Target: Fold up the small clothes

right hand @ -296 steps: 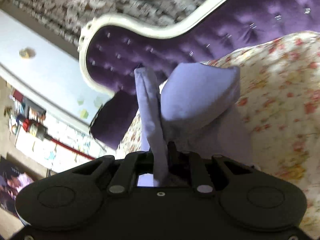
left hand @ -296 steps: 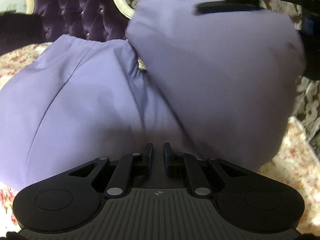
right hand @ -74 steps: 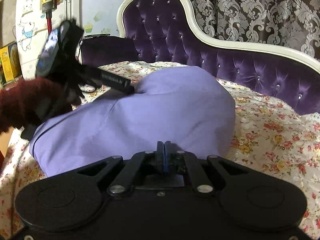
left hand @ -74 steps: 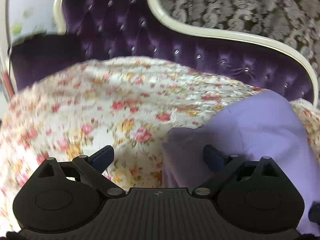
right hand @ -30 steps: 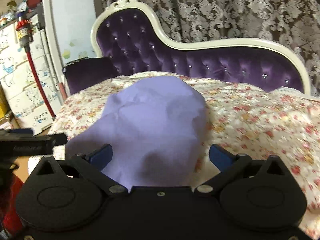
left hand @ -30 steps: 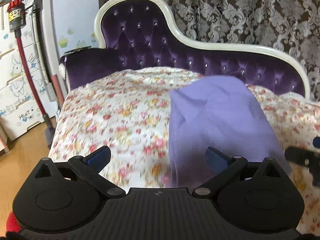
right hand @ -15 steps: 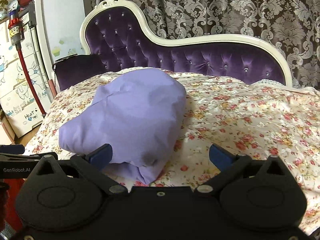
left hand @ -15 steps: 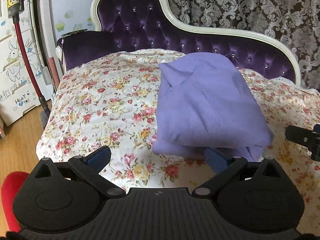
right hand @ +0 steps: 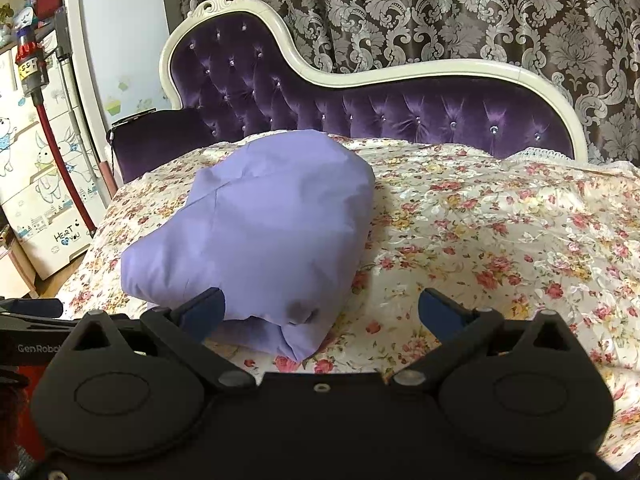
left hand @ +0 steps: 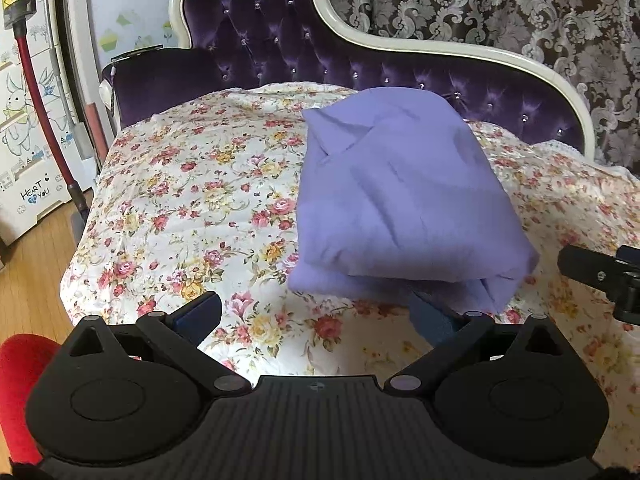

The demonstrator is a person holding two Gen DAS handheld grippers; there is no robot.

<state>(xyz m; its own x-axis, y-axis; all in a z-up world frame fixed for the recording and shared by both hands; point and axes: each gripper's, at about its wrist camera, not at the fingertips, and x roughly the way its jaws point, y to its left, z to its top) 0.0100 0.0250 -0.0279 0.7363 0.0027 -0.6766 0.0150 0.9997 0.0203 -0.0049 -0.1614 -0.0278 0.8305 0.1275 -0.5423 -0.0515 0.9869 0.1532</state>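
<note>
Lavender cloth, folded into a thick bundle (left hand: 400, 204), lies on the floral bedspread (left hand: 192, 208) in the left wrist view. Bundle sits toward the headboard side of the bed, its far end near the purple tufted headboard (left hand: 280, 48); its near folded edge stops well short of the bed's front edge. A layered fold shows along that near edge, with a lower layer poking out underneath. Left gripper (left hand: 316, 314) is spread wide, nothing between the blue pads; it hovers over the bed's front edge, apart from the cloth, though the right-side pad overlaps the bundle's near edge in the picture, contact not determinable. Part of the right gripper (left hand: 600, 276) enters at the right margin, beside the bundle's near right corner. Bed's left edge drops to a wooden floor (left hand: 28, 264).

Right wrist view: same bundle (right hand: 260, 232) lies left of centre on the bedspread (right hand: 500, 240), domed, near corner creased and tucked. Right gripper (right hand: 322, 310) is spread wide and empty; its left pad appears in front of the bundle's near edge, contact unclear. Black body of the left gripper (right hand: 32, 312) shows at the left margin. Patterned curtain (right hand: 440, 8) hangs behind the headboard (right hand: 360, 108).
</note>
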